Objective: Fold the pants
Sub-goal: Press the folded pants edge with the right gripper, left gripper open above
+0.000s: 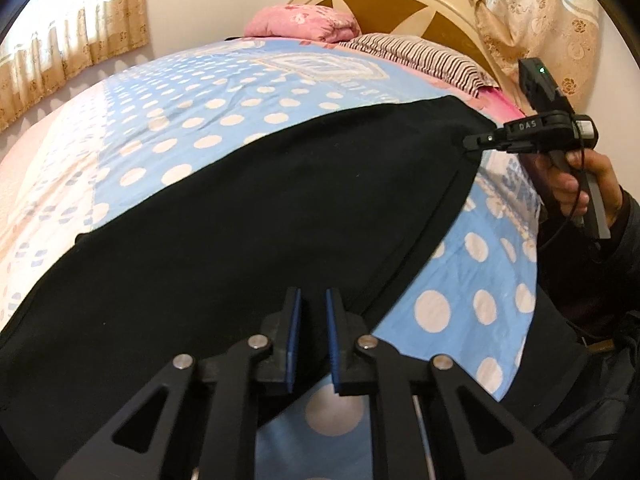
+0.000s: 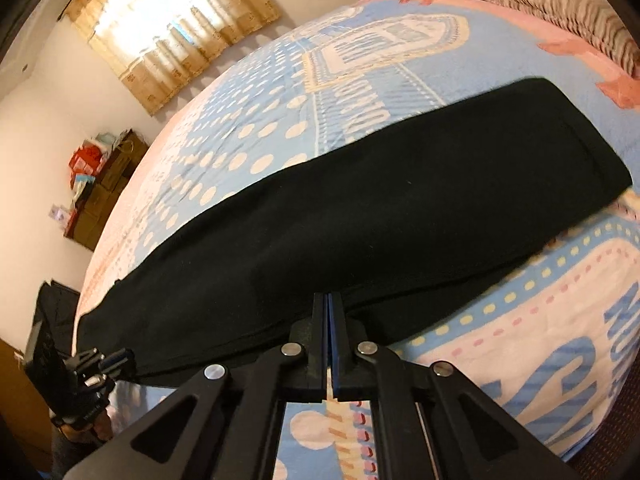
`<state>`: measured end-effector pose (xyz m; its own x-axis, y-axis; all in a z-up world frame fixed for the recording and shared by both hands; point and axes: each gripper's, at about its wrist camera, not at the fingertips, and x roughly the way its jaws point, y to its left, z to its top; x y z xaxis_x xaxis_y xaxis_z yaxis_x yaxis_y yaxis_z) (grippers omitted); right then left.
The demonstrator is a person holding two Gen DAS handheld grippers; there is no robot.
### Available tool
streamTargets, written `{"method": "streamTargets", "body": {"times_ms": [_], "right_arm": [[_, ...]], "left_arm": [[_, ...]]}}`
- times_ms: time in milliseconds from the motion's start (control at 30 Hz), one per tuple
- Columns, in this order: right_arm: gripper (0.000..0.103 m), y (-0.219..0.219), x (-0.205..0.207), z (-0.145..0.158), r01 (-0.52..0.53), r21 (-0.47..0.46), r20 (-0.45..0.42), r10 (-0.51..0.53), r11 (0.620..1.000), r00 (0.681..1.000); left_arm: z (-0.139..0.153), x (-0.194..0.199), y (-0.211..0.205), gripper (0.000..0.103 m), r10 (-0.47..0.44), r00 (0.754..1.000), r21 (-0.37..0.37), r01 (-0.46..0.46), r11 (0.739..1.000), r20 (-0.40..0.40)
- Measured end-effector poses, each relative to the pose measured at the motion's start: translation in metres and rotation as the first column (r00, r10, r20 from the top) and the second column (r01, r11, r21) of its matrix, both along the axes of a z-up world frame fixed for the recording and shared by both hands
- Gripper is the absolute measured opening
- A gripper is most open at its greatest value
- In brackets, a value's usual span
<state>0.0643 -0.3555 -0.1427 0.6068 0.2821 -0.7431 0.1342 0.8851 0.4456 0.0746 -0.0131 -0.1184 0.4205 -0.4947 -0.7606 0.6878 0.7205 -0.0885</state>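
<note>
Pinches the near edge of the black pants [image 2: 360,208] with the right gripper [image 2: 329,320], its pads squeezed all the way together on the cloth. Holds the left gripper [image 1: 313,336] almost closed, with only a thin gap between its blue pads [image 1: 294,340] and the pants' edge lying in that gap; does not look squeezed tight on the cloth yet. Reaches in from the right side with a hand [image 1: 580,184] around the right handle. Shows the pants spread out flat and long across the blue bed [image 1: 440,312] with white dots, well apart from the striped pillow [image 1: 420,54] and the pink pillow [image 1: 304,24] up by the headboard [image 1: 380,4]. Looks like the very start of a fold: grabbing the near edge at two far-apart spots, with nothing lifted yet. Next, probably needs a firm pinch on the left side first. Then calls for lifting both ends together, at the same height, and carrying the edge over onto the rest of the pants. Could go crooked or droop in the middle if lifted unevenly or with a loose pinch.
</note>
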Motion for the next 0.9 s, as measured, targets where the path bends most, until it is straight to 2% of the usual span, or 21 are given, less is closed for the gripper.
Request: {"method": "streamTargets", "body": {"times_ms": [67,100,167,267,300,367,433,500,567,633,767,900], "right_arm": [[0.032,-0.001,0.001,-0.004,0.003,0.014,-0.011,-0.003,1.000,1.000],[0.055,-0.001,0.002,-0.007,0.003,0.036,-0.015,-0.002,0.999,1.000],[0.057,-0.001,0.002,-0.009,0.000,0.066,-0.013,0.001,0.998,1.000],[0.057,0.004,0.003,-0.008,-0.001,0.040,-0.008,0.002,0.999,1.000],[0.056,0.006,0.004,-0.009,0.000,0.039,-0.009,0.000,0.999,1.000],[0.047,0.009,0.007,-0.010,0.010,0.013,-0.008,-0.010,1.000,1.000],[0.017,0.007,0.009,-0.011,0.031,0.000,-0.014,-0.031,1.000,0.999],[0.005,0.003,0.010,-0.013,0.048,0.002,-0.018,-0.048,0.999,0.999],[0.003,-0.002,0.009,-0.014,0.053,0.022,-0.012,-0.052,0.998,0.999],[0.002,-0.002,0.007,-0.011,0.046,0.011,-0.001,-0.046,0.999,0.999],[0.002,-0.003,-0.002,0.006,0.038,-0.007,0.042,-0.038,0.999,0.998],[0.002,-0.008,-0.010,0.014,0.045,-0.012,0.056,-0.044,0.999,0.997]], "left_arm": [[0.000,-0.002,-0.002,0.017,-0.002,1.000,0.016,0.002,1.000,0.019],[-0.001,-0.002,-0.004,0.020,-0.006,1.000,0.019,0.005,1.000,0.020],[-0.002,-0.002,-0.006,0.024,-0.010,1.000,0.024,0.009,1.000,0.022],[-0.003,-0.002,-0.010,0.026,-0.017,0.999,0.034,0.016,0.999,0.031],[-0.004,-0.001,-0.011,0.026,-0.017,0.999,0.036,0.016,0.999,0.032],[-0.004,0.000,-0.013,0.026,-0.018,0.999,0.036,0.016,0.999,0.032],[-0.005,-0.001,-0.016,0.026,-0.020,0.999,0.048,0.018,0.999,0.042],[-0.006,-0.001,-0.017,0.026,-0.019,0.999,0.051,0.017,0.999,0.046],[-0.005,0.000,-0.017,0.026,-0.020,0.999,0.051,0.018,0.999,0.042],[-0.004,0.003,-0.015,0.005,-0.008,0.999,0.048,0.006,0.999,0.032],[0.003,0.009,-0.002,0.001,0.026,1.000,-0.020,-0.027,0.999,-0.010],[0.016,0.005,0.007,0.001,-0.005,1.000,-0.082,0.003,0.997,-0.027]]}}
